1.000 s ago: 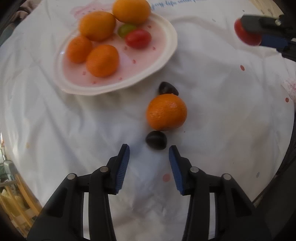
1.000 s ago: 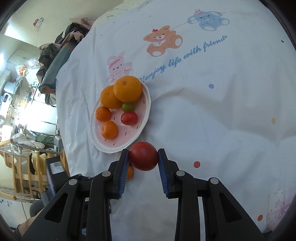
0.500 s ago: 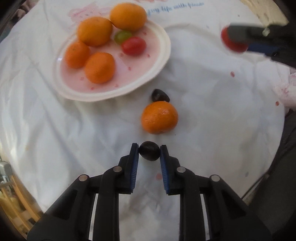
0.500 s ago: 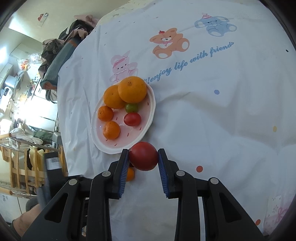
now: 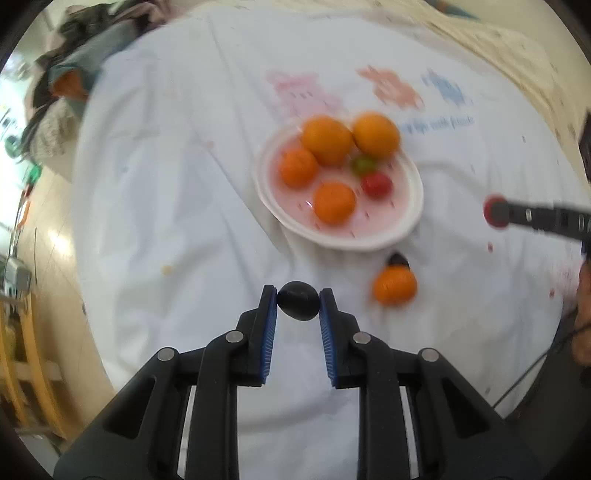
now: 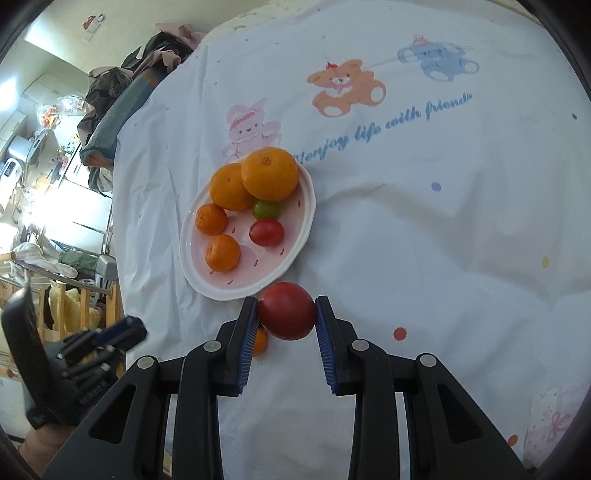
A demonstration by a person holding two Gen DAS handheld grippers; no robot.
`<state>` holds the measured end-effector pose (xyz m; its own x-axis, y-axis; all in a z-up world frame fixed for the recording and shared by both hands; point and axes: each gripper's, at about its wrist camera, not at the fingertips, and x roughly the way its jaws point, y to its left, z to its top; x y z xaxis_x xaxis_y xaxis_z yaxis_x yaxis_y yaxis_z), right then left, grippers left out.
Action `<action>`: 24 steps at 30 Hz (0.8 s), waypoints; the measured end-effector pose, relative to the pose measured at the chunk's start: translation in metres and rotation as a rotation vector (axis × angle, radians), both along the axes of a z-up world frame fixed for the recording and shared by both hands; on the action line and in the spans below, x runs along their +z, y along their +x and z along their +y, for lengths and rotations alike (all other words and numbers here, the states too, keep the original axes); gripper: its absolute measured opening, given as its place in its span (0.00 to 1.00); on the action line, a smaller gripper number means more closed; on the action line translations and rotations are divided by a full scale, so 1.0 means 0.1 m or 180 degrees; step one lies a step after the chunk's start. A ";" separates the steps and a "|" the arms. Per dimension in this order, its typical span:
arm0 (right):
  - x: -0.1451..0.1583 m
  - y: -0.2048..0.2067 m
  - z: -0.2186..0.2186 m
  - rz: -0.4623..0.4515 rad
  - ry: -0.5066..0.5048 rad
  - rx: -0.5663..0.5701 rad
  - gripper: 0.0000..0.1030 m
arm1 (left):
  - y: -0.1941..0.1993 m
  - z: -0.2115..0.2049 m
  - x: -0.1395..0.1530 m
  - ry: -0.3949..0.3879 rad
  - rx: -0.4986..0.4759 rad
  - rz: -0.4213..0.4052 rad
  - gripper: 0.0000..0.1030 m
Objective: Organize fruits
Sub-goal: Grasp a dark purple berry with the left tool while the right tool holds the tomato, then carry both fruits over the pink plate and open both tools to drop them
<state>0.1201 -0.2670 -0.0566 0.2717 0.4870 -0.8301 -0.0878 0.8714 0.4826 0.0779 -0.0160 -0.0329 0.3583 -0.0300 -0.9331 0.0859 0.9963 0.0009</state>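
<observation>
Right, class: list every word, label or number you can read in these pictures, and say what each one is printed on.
"enjoy life with friend" – blue script on the tablecloth, below the bear; the first letter is unclear and the end fades at the fold.
Same line in the left view: too blurred to read.
Small print on the left tool's body: too small to read.
Wall sticker: unreadable.
Nothing else is legible.

plate: 4 oranges, 1 green and 1 red tomato | dark fruit: clamped, lifted | red tomato: clamped | loose orange: on cloth near plate rim
</observation>
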 end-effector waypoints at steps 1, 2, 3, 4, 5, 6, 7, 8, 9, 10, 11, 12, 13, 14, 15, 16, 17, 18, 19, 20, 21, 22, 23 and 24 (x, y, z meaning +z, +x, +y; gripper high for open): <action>0.03 0.00 0.02 -0.0047 -0.0020 0.0015 0.32 | 0.05 0.04 0.05 -0.0037 0.0078 -0.0059 0.19; 0.05 0.00 0.03 -0.0084 -0.0050 0.0030 0.32 | 0.02 0.09 0.10 -0.0050 0.0120 -0.0099 0.19; 0.09 0.01 0.06 -0.0170 -0.0154 0.0058 0.32 | 0.01 0.11 0.13 -0.0059 0.0158 -0.0139 0.19; 0.10 0.01 0.08 -0.0210 -0.0201 0.0075 0.32 | 0.05 0.15 0.17 -0.0078 0.0197 -0.0188 0.19; 0.12 0.02 0.10 -0.0254 -0.0241 0.0097 0.32 | 0.09 0.19 0.22 -0.0098 0.0240 -0.0246 0.19; 0.14 0.04 0.14 -0.0295 -0.0288 0.0125 0.32 | 0.12 0.22 0.27 -0.0122 0.0277 -0.0295 0.19; 0.16 0.06 0.17 -0.0328 -0.0342 0.0153 0.32 | 0.15 0.25 0.32 -0.0163 0.0318 -0.0364 0.19; 0.16 0.09 0.20 -0.0357 -0.0393 0.0187 0.32 | 0.20 0.27 0.37 -0.0194 0.0336 -0.0431 0.19; 0.16 0.13 0.22 -0.0372 -0.0388 0.0206 0.32 | 0.26 0.27 0.38 -0.0196 0.0338 -0.0464 0.19; 0.16 0.17 0.24 -0.0371 -0.0366 0.0206 0.32 | 0.31 0.26 0.40 -0.0191 0.0341 -0.0487 0.19; 0.16 0.18 0.25 -0.0372 -0.0365 0.0211 0.32 | 0.37 0.26 0.41 -0.0192 0.0341 -0.0489 0.19; 0.15 0.23 0.28 -0.0380 -0.0375 0.0228 0.32 | 0.42 0.25 0.40 -0.0192 0.0338 -0.0477 0.19; 0.14 0.26 0.30 -0.0390 -0.0375 0.0241 0.32 | 0.48 0.25 0.38 -0.0189 0.0340 -0.0460 0.19; 0.14 0.31 0.32 -0.0397 -0.0368 0.0255 0.32 | 0.53 0.25 0.36 -0.0189 0.0351 -0.0453 0.19; 0.13 0.37 0.35 -0.0410 -0.0372 0.0285 0.32 | 0.58 0.24 0.32 -0.0185 0.0354 -0.0439 0.19; 0.13 0.40 0.38 -0.0422 -0.0381 0.0299 0.32 | 0.64 0.24 0.27 -0.0180 0.0355 -0.0421 0.19; 0.12 0.46 0.40 -0.0445 -0.0398 0.0314 0.32 | 0.69 0.23 0.21 -0.0180 0.0372 -0.0400 0.19; 0.10 0.52 0.42 -0.0443 -0.0405 0.0323 0.32 | 0.73 0.22 0.16 -0.0196 0.0392 -0.0377 0.19; 0.08 0.56 0.43 -0.0435 -0.0400 0.0329 0.32 | 0.76 0.23 0.10 -0.0259 0.0419 -0.0365 0.19; 0.05 0.63 0.44 -0.0417 -0.0380 0.0328 0.32 | 0.78 0.25 0.05 -0.0362 0.0436 -0.0355 0.19; 0.01 0.69 0.45 -0.0395 -0.0362 0.0330 0.32 | 0.80 0.25 0.00 -0.0422 0.0445 -0.0341 0.19; -0.02 0.76 0.46 -0.0361 -0.0338 0.0334 0.32 | 0.83 0.25 -0.07 -0.0453 0.0441 -0.0319 0.19; -0.05 0.79 0.46 -0.0340 -0.0324 0.0334 0.32 | 0.85 0.24 -0.13 -0.0459 0.0426 -0.0276 0.19; -0.10 0.85 0.47 -0.0314 -0.0307 0.0336 0.32 | 0.87 0.23 -0.20 -0.0474 0.0403 -0.0234 0.19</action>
<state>0.2054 -0.2201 -0.0665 0.3057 0.4366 -0.8461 -0.2242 0.8967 0.3817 0.1648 0.0068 -0.0529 0.4350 -0.1160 -0.8929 -0.0348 0.9888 -0.1454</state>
